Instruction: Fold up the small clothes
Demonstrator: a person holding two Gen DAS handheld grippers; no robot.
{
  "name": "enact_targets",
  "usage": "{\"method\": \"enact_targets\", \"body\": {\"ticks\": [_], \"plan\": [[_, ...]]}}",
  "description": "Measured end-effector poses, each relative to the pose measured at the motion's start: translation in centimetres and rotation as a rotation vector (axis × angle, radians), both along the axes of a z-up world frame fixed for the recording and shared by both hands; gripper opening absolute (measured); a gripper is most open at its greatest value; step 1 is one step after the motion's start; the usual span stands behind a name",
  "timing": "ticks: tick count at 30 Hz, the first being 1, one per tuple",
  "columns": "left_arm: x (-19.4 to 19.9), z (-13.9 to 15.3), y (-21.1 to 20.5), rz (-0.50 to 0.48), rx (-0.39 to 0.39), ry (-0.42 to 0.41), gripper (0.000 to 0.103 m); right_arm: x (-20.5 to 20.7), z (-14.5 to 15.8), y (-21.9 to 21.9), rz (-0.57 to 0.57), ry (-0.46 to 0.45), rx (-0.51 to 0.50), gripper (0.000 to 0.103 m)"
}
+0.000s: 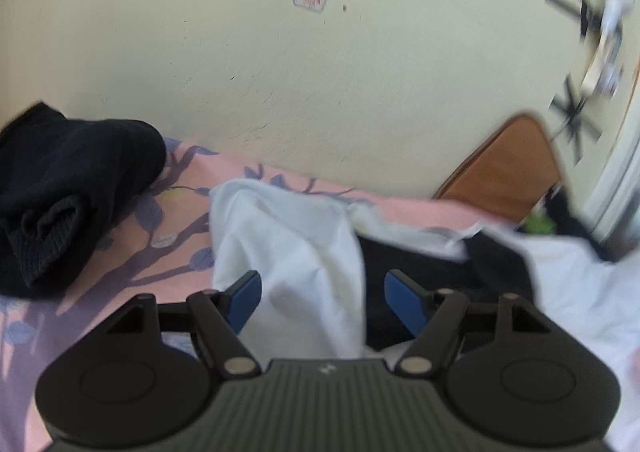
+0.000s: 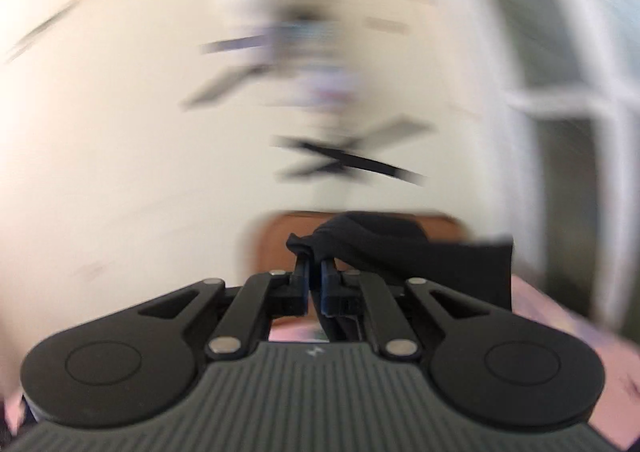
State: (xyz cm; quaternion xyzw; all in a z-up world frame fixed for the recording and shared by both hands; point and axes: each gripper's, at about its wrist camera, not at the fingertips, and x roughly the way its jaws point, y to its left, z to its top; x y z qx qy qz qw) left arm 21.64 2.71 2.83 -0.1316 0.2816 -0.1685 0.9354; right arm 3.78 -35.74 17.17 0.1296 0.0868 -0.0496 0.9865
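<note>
In the left wrist view my left gripper (image 1: 322,294) is open, its blue pads either side of a white garment (image 1: 296,252) lying rumpled on the pink flowered bedsheet (image 1: 168,207). A dark cloth (image 1: 448,272) lies to its right, partly under white fabric. In the right wrist view my right gripper (image 2: 315,266) is shut on a black cloth (image 2: 384,242), which is lifted off the bed and hangs to the right. That view is blurred by motion.
A black knitted garment (image 1: 68,187) is heaped at the left on the bed. A cream wall (image 1: 280,71) stands close behind. A brown bag or cushion (image 1: 508,167) leans at the right. White bedding (image 1: 576,284) covers the right side.
</note>
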Motion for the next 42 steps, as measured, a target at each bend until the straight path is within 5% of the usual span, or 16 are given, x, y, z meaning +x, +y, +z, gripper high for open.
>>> {"method": "enact_targets", "body": {"ticks": [3, 7, 10, 14, 17, 21, 26, 27, 28, 33, 35, 39, 42], "plan": [[-0.3, 0.7, 1.6, -0.005, -0.101, -0.025, 0.08, 4.8, -0.2, 8.3, 0.23, 0.04, -0.094, 0.014], [0.3, 0.5, 2.6, 0.014, -0.117, -0.012, 0.082, 9.4, -6.1, 18.3, 0.588, 0.299, -0.124, 0.052], [1.0, 0.0, 3.0, 0.015, -0.146, 0.037, 0.083, 8.6, -9.9, 20.9, 0.675, 0.408, -0.171, 0.049], [1.2, -0.4, 2.7, -0.018, -0.184, 0.059, 0.083, 5.7, -9.2, 15.2, 0.652, 0.358, -0.066, 0.052], [0.6, -0.3, 1.4, -0.065, -0.175, 0.052, 0.082, 5.6, -7.3, 10.0, 0.451, 0.305, -0.047, 0.064], [-0.3, -0.4, -1.1, -0.146, -0.083, 0.023, 0.079, 9.8, -8.5, 4.4, 0.204, 0.395, -0.014, 0.07], [-0.4, -1.2, -2.9, -0.177, 0.027, 0.031, 0.063, 15.5, -13.0, 2.0, 0.179, 0.565, 0.102, 0.078], [-0.3, -1.3, -3.0, -0.176, 0.035, 0.041, 0.06, 16.3, -13.8, 2.3, 0.168, 0.59, 0.082, 0.06], [-0.2, -1.4, -3.0, -0.169, 0.043, 0.055, 0.055, 16.1, -14.5, 2.4, 0.163, 0.605, 0.054, 0.008], [0.4, -1.9, -2.7, -0.162, 0.026, 0.092, 0.053, 16.5, -15.5, 1.6, 0.023, 0.552, 0.027, 0.01], [0.3, -1.8, -3.0, -0.163, 0.05, 0.086, 0.055, 16.2, -15.2, 3.1, 0.034, 0.551, -0.069, 0.013], [0.1, -1.6, -3.2, -0.167, 0.069, 0.079, 0.058, 12.0, -12.6, 3.6, 0.116, 0.457, -0.048, 0.049], [0.0, -1.5, -3.1, -0.17, 0.056, 0.075, 0.063, 7.7, -11.2, 3.4, 0.171, 0.426, -0.036, 0.053]]}}
